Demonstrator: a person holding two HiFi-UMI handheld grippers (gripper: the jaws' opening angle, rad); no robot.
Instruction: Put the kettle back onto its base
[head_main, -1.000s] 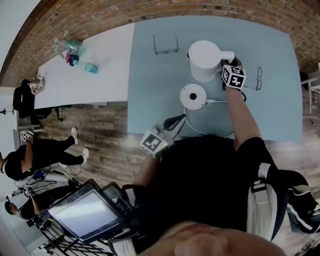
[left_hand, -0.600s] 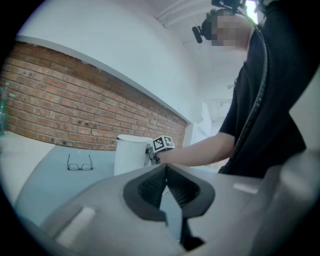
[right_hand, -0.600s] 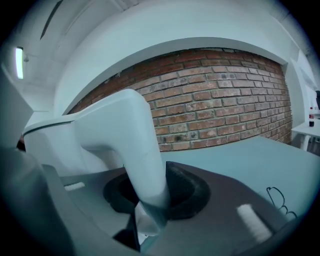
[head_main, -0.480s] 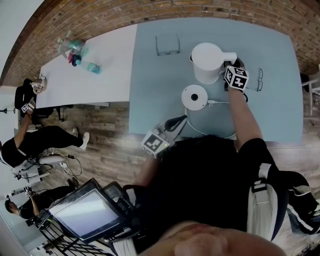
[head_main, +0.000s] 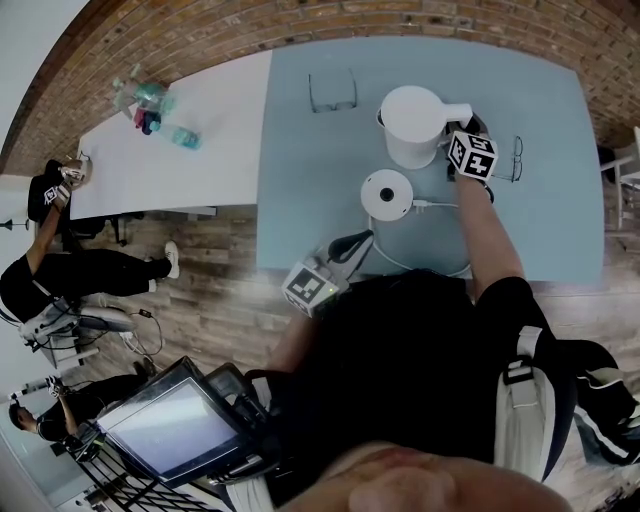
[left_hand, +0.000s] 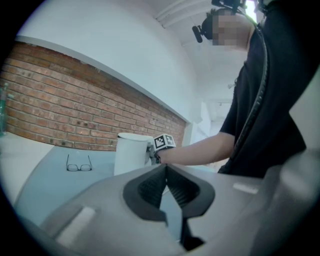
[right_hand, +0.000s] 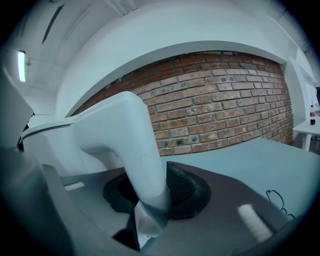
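Brick wall (head_main: 330, 20) runs behind a blue-grey tabletop (head_main: 300, 200), and the kettle (head_main: 410, 125) stands on it toward the far edge. It is off its base (head_main: 387, 193), the round white disc that lies just beside it on the near side. A cord (head_main: 432, 204) leads from the base toward the right and loops back to the near edge.

The right gripper (head_main: 462, 135) is at the kettle's right side. In the right gripper view its jaws are closed on the handle (right_hand: 137, 150), which runs down between the ribbed pads. The left gripper (head_main: 357, 238) hovers low over the near edge with its jaws together and nothing between them. It is well apart from the kettle.

The step in hand looks like the lift and carry to the base. The grip sits low on a smooth, curved handle, so the kettle may swing or tip if raised quickly. A firm squeeze and a straight, slow lift would suit. It should then come toward the near edge, be centred over the disc and go down level, so the socket underneath meets the connector. The cord is best kept clear of the kettle's foot. One pair of glasses (head_main: 332, 92) lies near the far edge and another (head_main: 518, 158) to the right of the gripper, both outside that short path.
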